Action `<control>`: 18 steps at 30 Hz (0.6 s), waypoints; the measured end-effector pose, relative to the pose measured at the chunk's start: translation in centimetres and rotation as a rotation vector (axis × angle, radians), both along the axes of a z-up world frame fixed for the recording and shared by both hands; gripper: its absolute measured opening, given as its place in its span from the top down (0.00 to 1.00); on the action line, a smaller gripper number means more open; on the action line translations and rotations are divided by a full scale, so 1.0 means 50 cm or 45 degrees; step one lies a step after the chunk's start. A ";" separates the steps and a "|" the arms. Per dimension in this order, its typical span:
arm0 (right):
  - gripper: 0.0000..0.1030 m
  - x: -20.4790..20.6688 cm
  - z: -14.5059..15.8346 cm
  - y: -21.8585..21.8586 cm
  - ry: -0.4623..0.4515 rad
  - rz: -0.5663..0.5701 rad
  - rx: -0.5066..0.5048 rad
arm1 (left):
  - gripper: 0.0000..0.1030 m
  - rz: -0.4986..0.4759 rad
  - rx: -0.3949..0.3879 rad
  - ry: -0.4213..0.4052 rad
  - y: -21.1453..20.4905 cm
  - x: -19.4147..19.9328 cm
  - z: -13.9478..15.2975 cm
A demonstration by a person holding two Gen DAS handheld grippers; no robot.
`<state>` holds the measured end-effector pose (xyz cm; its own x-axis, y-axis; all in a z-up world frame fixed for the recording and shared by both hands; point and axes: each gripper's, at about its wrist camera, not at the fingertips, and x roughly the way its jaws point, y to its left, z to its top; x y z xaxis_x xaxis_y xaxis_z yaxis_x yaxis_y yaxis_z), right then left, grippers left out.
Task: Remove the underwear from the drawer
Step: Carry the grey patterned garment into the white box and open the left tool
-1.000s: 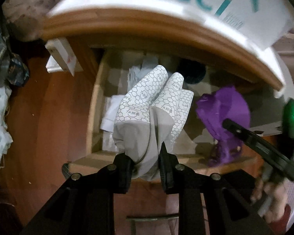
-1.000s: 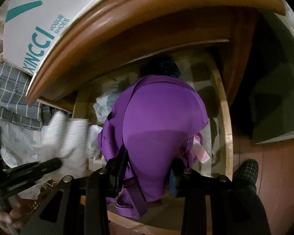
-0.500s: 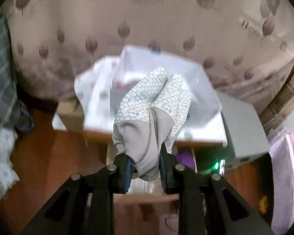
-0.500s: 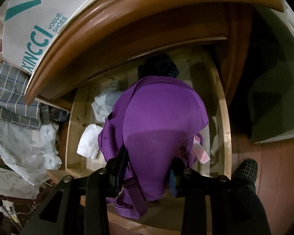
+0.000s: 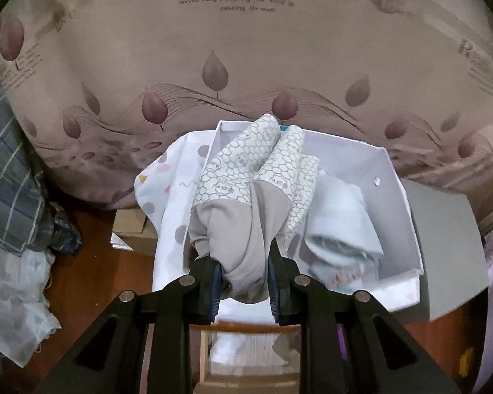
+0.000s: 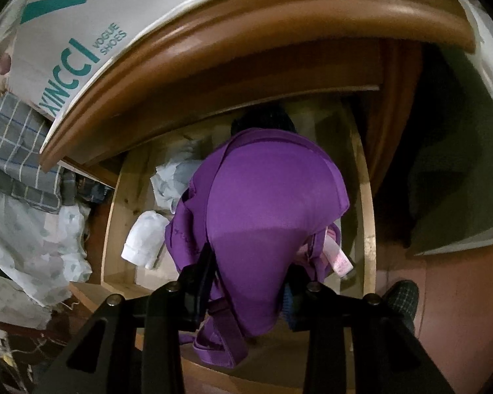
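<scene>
Two pieces of underwear are held at this moment, one in each gripper. In the left wrist view the grey and white honeycomb-print underwear [image 5: 246, 203] is pinched tight between the narrow-set fingers of the left gripper [image 5: 244, 287], and it hangs in front of and above the open white box [image 5: 394, 177], which serves as the landmark on that side. Inside the white box, to the right of the held piece, lies a folded pale blue cloth [image 5: 341, 223]. Draped over the left wall of the box is a white cloth with coloured spots [image 5: 167, 197], and behind the box spreads a beige curtain with leaf print [image 5: 213, 65]. In the right wrist view the purple underwear [image 6: 266, 216] is clamped between the fingers of the right gripper [image 6: 249, 282], which stand partly apart around the bunched fabric, and it sits over the open wooden drawer [image 6: 366, 203]. Left of the purple piece, inside the drawer, lie a white folded garment [image 6: 144, 239] and a pale crumpled one [image 6: 174, 177]. Above the drawer, on the cabinet top, rests a white shoe box with teal lettering [image 6: 69, 46].
</scene>
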<state>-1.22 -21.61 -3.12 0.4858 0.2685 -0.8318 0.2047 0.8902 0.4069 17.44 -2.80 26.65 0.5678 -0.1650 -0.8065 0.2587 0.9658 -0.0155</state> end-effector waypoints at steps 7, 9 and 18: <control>0.66 0.004 0.006 0.000 -0.010 0.013 -0.047 | 0.80 0.003 0.084 0.040 -0.034 0.081 -0.044; 0.66 0.005 0.004 -0.004 -0.005 0.011 -0.038 | 0.79 0.002 0.126 0.062 -0.042 0.098 -0.072; 0.66 0.008 0.008 0.003 -0.009 0.030 -0.048 | 0.78 0.025 0.148 0.137 -0.053 0.139 -0.131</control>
<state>-0.84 -21.45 -2.70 0.4859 0.2487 -0.8379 0.1804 0.9095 0.3746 24.37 -5.47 20.11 0.4795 -0.0565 -0.8757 0.2423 0.9676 0.0703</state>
